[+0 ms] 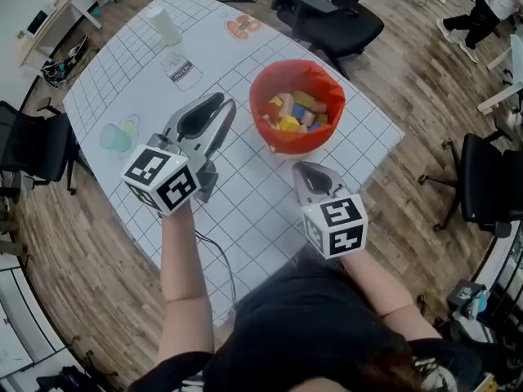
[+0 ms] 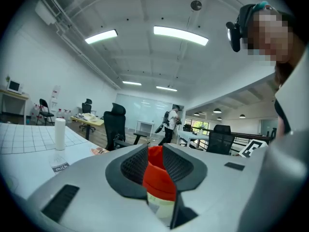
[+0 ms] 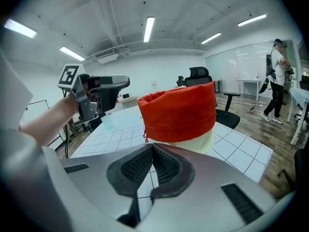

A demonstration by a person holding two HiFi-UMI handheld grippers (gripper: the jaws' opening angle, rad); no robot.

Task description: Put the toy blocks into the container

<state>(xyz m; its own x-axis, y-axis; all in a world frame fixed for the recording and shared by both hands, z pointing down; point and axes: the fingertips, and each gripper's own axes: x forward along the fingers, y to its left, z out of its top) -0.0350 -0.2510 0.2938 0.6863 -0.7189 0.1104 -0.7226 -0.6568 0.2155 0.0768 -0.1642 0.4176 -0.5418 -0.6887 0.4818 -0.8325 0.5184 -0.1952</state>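
1. Toy blocks lie heaped inside the red-lined container, which stands on the worktop toward its right-hand side. I see no loose block on the worktop. The task therefore looks done or nearly so, and the main danger is undoing it.
2. The left gripper hangs in the air, roughly level and aimed at the container. Its fingers are partly apart with nothing between them, and only the container's red liner shows through the gap, farther off. A forward push could catch the slack liner or knock the rim and tip the blocks out.
3. The right gripper sits low just in front of the container, its fingers closed tip to tip on nothing. A nudge against the container wall could shove it across the worktop toward an edge.
4. A green cup near the left edge and a white cylinder farther back both stand upright. A wide swing of the left arm could topple either of them.
5. A thin cable trails below the left arm and might snag as that arm moves.
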